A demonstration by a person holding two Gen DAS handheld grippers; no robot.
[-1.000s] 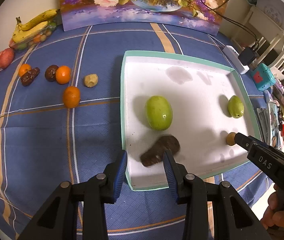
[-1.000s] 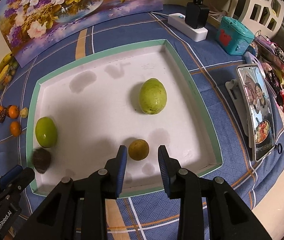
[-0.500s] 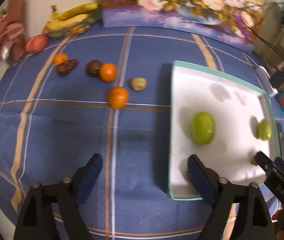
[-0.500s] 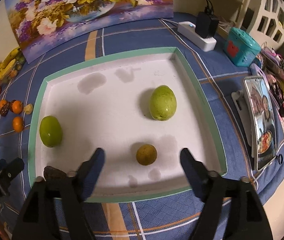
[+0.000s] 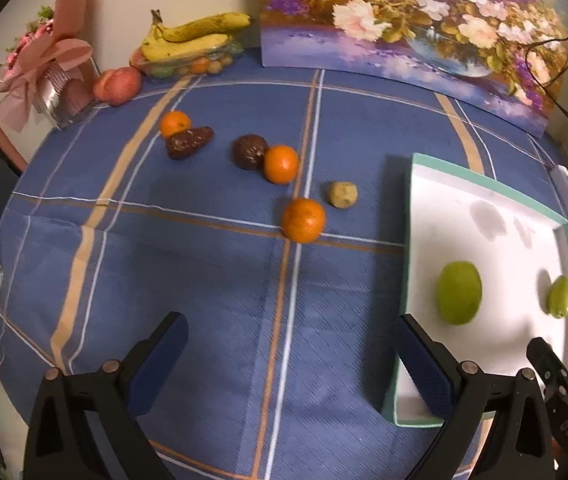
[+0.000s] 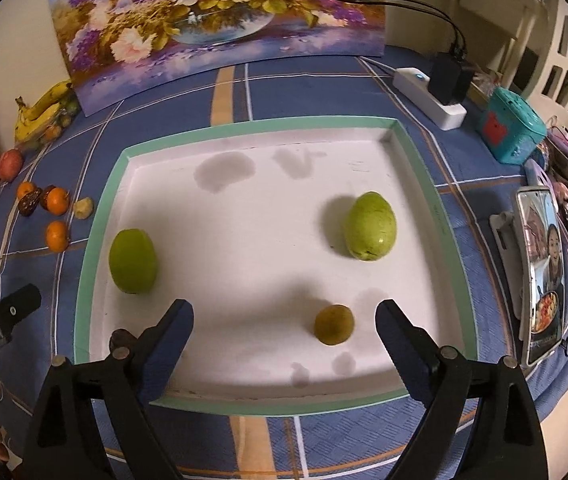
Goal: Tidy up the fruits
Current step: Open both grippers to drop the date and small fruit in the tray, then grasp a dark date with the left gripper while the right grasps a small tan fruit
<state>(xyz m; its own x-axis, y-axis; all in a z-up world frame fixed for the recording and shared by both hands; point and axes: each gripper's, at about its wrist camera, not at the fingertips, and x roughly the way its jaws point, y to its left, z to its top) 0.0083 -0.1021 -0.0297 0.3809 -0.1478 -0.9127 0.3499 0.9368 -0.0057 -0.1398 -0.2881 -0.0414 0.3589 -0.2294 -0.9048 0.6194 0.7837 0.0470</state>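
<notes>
Black left gripper (image 5: 291, 354) and right gripper (image 6: 284, 338), blue pads, silver screws, white lettering

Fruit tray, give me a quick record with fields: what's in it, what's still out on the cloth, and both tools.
tray: white, green rim
in tray: two green fruits, small brownish round fruit, dark fruit at the near left corner
on tablecloth: three oranges, two dark fruits, pale round fruit
left tool: just opened, empty, above the cloth
right tool: just opened, empty, above the tray
</notes>
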